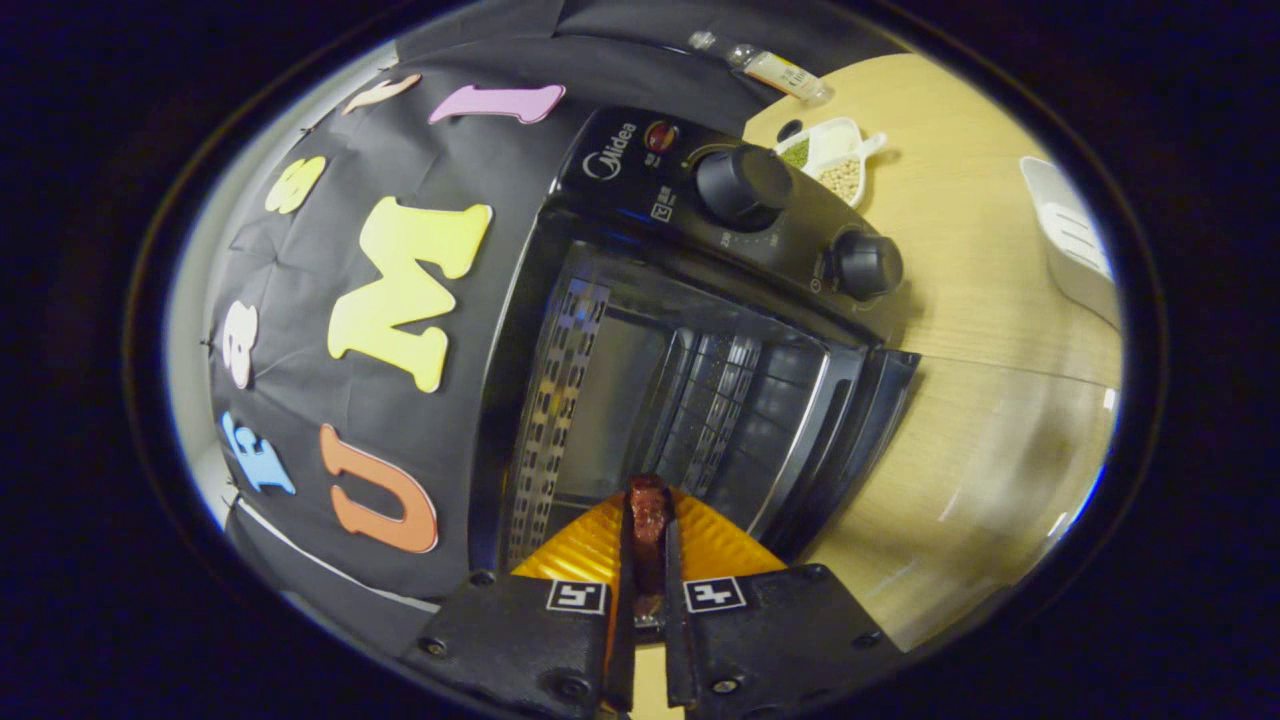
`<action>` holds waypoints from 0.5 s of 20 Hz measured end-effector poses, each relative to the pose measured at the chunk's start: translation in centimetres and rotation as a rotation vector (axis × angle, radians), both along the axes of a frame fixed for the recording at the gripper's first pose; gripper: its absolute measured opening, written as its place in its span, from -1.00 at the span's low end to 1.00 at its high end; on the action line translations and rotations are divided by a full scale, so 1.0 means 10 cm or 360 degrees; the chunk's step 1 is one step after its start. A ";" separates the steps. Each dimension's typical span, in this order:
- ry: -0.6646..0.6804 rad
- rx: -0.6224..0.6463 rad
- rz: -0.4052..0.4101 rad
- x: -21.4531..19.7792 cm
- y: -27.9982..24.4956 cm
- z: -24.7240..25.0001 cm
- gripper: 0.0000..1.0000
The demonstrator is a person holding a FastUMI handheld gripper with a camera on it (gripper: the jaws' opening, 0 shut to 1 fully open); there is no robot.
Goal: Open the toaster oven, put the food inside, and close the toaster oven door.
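Food: we see a dark red-brown piece [649,515] pinched between our two fingers, its end poking just past the tips, right at the mouth of the oven.
Gripper: our gripper [650,540] is closed tight on the food, one finger [624,600] pressing each side, with only the food's width between them.
Oven: the black toaster oven [700,330] stands just ahead of us, tilted in our view because we hold the tool rolled over; its cavity is open and we look straight in.
Door: we cannot tell for sure where the door [860,440] hangs; a dark framed panel sits at the cavity's edge next to the table, swung away from the opening.
Inside: we see a perforated metal wall [555,400] on one side and wire rack bars [720,400] across the back.
Knobs: two round black knobs [745,185] sit on the control panel beside the cavity, one larger than the other.
Table: the oven rests on a pale wooden table [980,300].
Dish: beyond the knobs we see a small white dish [835,160] holding green and beige grains in separate parts.
Bottle: a small clear bottle [765,65] lies near the table's far edge, past the dish.
Tray: a white container [1075,250] sits well apart from the oven.
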State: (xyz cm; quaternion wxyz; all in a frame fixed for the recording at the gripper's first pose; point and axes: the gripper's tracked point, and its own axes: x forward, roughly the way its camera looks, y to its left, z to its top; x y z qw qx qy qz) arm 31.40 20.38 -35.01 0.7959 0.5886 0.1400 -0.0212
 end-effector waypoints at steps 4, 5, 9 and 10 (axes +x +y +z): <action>0.0020 -0.0110 0.0015 0.18 0.09 -0.11 -0.68; 0.0024 -0.0140 0.0025 0.18 0.11 -0.13 -0.64; 0.0043 -0.0260 0.0000 0.21 0.04 -0.16 -0.29; 0.0046 -0.0312 0.0022 0.20 0.05 -0.16 -0.17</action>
